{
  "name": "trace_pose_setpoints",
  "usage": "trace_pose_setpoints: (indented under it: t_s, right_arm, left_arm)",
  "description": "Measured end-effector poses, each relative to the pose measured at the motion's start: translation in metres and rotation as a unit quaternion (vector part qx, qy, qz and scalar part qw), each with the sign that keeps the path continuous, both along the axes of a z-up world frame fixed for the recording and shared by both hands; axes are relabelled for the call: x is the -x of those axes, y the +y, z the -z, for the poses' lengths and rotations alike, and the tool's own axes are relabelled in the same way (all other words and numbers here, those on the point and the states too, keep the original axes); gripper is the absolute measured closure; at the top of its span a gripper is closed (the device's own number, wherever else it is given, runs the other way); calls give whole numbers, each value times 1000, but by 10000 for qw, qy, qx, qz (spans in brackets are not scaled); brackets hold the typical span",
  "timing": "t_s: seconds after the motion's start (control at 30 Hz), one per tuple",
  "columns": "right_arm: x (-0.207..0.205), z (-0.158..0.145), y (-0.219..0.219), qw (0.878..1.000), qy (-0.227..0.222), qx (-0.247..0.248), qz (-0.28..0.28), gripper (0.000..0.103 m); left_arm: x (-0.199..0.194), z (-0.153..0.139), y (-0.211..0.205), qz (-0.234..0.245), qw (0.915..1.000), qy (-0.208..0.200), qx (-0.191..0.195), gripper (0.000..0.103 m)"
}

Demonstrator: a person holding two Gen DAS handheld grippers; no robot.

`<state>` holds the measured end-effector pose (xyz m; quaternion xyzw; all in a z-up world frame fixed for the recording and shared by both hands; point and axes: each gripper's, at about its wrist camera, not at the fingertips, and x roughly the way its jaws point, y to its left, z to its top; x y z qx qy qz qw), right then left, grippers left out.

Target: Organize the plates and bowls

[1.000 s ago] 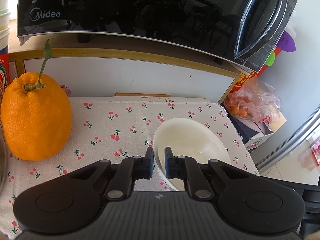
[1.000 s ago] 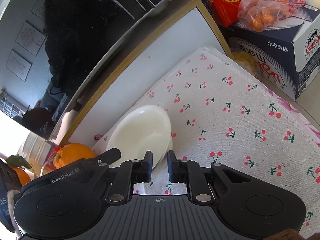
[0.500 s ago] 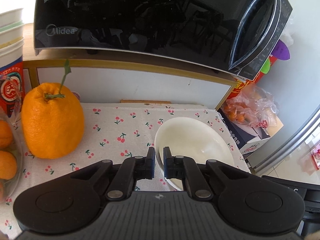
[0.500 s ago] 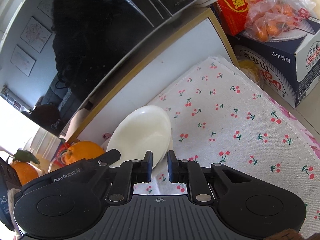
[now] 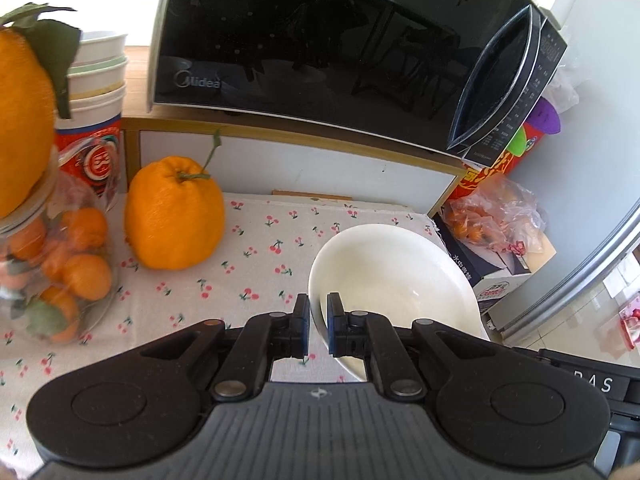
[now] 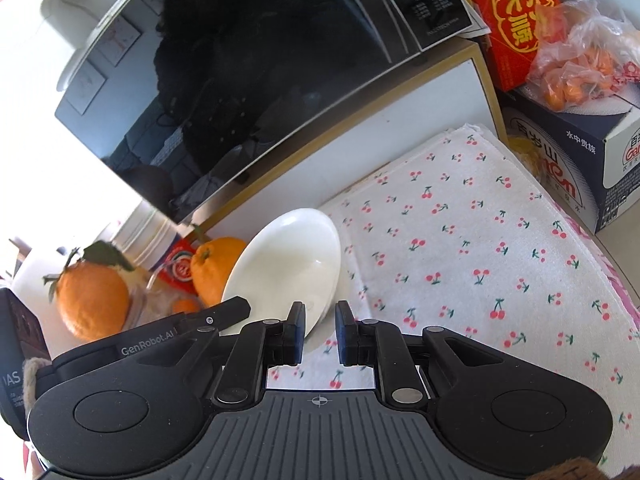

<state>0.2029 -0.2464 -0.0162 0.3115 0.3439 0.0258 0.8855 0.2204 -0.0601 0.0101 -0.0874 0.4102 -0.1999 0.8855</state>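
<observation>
**Bowl lifted off cloth**

A white bowl (image 5: 394, 280) is pinched by its near rim in the L gripper (image 5: 318, 326), tilted above the cherry cloth (image 5: 256, 264). R gripper (image 6: 320, 334) is near-closed, empty. Next, likely: a stacking spot must be found, bowl kept level.

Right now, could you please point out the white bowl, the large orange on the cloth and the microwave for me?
white bowl (image 5: 384, 276), left wrist view, on its inner wall.
large orange (image 5: 174, 216), left wrist view, on the middle of its peel.
microwave (image 5: 320, 40), left wrist view, on its dark glass door.
</observation>
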Motion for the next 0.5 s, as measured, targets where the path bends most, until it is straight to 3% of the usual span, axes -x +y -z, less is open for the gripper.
trace_pose_setpoints:
  t_s: [0.5]
  right_arm:
    - [34, -18, 46, 9981, 258, 127, -536, 86]
  left_arm:
    - [49, -17, 45, -51, 9999, 90, 0, 95]
